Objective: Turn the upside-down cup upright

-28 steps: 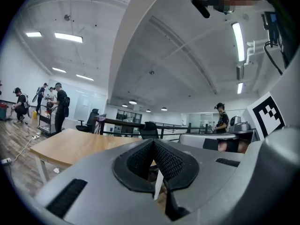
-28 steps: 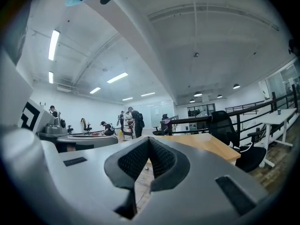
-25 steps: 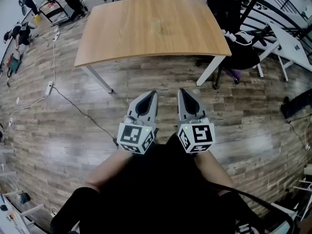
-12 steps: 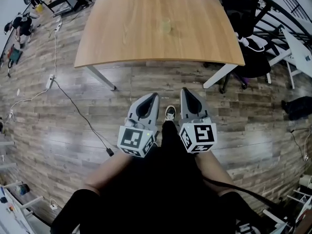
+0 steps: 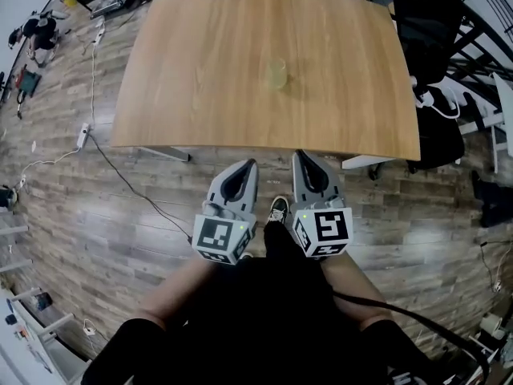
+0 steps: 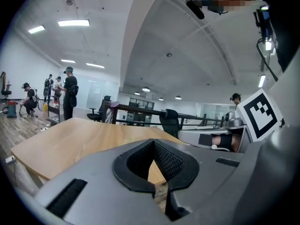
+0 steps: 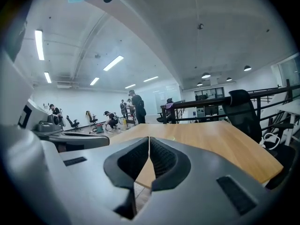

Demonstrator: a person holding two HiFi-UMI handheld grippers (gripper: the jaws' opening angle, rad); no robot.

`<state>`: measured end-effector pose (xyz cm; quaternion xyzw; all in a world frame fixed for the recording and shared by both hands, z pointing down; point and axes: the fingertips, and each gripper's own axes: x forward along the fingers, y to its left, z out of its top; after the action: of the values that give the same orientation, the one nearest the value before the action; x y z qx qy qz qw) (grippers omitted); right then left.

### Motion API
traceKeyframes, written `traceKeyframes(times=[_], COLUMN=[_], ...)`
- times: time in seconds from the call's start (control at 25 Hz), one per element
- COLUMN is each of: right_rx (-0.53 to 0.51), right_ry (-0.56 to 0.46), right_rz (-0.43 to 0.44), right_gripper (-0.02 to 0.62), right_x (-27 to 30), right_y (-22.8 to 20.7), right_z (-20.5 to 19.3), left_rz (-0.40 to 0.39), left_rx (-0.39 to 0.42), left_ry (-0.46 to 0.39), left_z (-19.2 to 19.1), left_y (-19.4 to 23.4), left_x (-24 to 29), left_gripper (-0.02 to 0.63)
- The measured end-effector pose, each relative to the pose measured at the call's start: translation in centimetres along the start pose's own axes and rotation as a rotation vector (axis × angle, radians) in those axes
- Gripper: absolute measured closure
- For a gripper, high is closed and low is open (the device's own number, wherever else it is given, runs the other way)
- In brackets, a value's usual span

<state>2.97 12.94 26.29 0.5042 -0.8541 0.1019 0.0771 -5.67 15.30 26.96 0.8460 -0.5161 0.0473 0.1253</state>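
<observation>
A small clear yellowish cup (image 5: 277,74) stands alone near the middle of the wooden table (image 5: 200,70); it is too small to tell which way up it is. My left gripper (image 5: 252,164) and right gripper (image 5: 300,156) are held side by side just short of the table's near edge, both shut and empty. In the left gripper view the left gripper (image 6: 153,142) points at the table (image 6: 70,142). From the right gripper view, the right gripper (image 7: 149,138) faces the same table (image 7: 206,142). The cup is well beyond both.
Black office chairs (image 5: 429,30) stand at the table's right, with white desks further right. Cables and a power strip (image 5: 82,137) lie on the plank floor at the left. People work in the far left corner (image 5: 40,30). The person's shoe (image 5: 278,209) shows between the grippers.
The table has come much nearer in the head view, its near edge now just ahead of both grippers. Both grippers stay shut and side by side.
</observation>
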Motion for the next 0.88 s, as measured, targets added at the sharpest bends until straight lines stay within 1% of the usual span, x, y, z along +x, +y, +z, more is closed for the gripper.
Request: traceKeyframes(times=[0.16,0.28,0.36,0.56,0.68,0.8,0.84,0.88], right_rx=[-0.012,-0.006,-0.001,0.008,0.012,0.011,0.017,0.023], right_ry=[0.021,0.021,0.029,0.071,0.096,0.134,0.144,0.154], right_rz=[0.035,0.045,0.053,0.063,0.048,0.032,0.035,0.044], right_gripper=[0.58,0.58,0.58,0.58,0.58,0.577,0.567,0.522], right_x=[3.8,6.2,7.6,11.3,14.6,18.0,19.0,20.2], right_y=[-3.2,-4.5,-4.9,-5.8,-6.4,-7.0,-7.2,-7.5], right_z=[0.8,1.2,1.1,-0.6,-1.8,-3.2,-3.7,-4.1], left_rz=[0.018,0.028,0.041,0.066,0.053,0.036,0.029,0.021], left_rx=[0.009,0.026,0.022,0.008,0.022,0.015,0.018,0.023], left_ry=[0.006,0.013,0.022,0.032,0.035,0.054,0.06,0.063], left_z=[0.8,1.1,0.9,-0.1,-1.1,-2.5,-2.9,-3.3], left_y=[0.7,1.6,2.4,5.1,7.8,10.3,11.0,11.6], left_x=[5.4,7.7,9.0,12.0,14.2,16.6,17.5,18.4], left_gripper=[0.598,0.598,0.598,0.598,0.598,0.598,0.598,0.598])
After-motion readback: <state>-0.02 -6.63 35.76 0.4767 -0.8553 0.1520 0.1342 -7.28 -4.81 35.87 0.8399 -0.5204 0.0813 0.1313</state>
